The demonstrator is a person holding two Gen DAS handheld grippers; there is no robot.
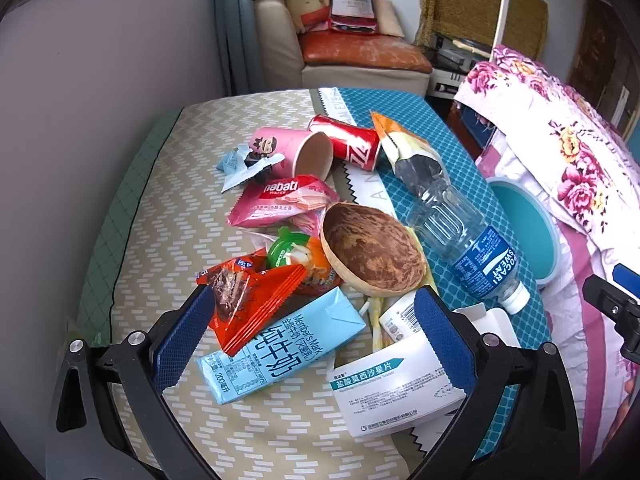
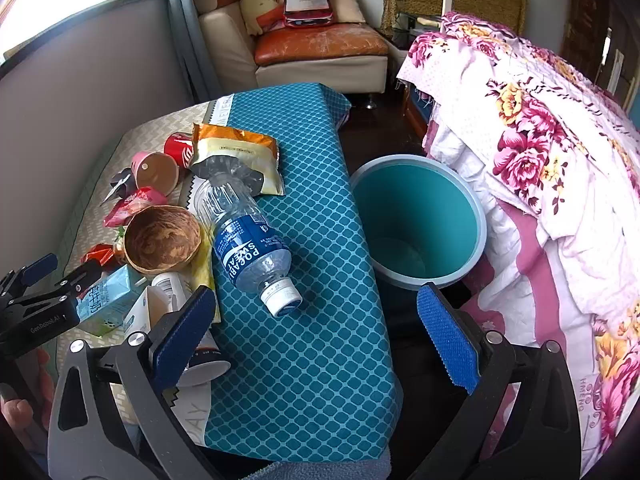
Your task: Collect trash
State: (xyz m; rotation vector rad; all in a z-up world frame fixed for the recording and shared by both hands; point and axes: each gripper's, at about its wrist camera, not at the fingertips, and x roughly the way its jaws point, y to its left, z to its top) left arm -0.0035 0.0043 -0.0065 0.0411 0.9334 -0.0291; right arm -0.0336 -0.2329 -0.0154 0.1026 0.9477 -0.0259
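Note:
A heap of trash lies on the cloth-covered table. My left gripper hangs open above the near part of it, over a light blue milk carton, an orange wrapper and a white medicine box. Behind them are a brown paper bowl, a clear plastic bottle, a red can and a pink cup. My right gripper is open over the table's near right edge. The bottle lies ahead of it, the teal bin to its right on the floor.
A flowered blanket is heaped on the right, close against the bin. A curved grey wall bounds the table on the left. A sofa with bags stands behind the table. A hand shows at the lower left of the right wrist view.

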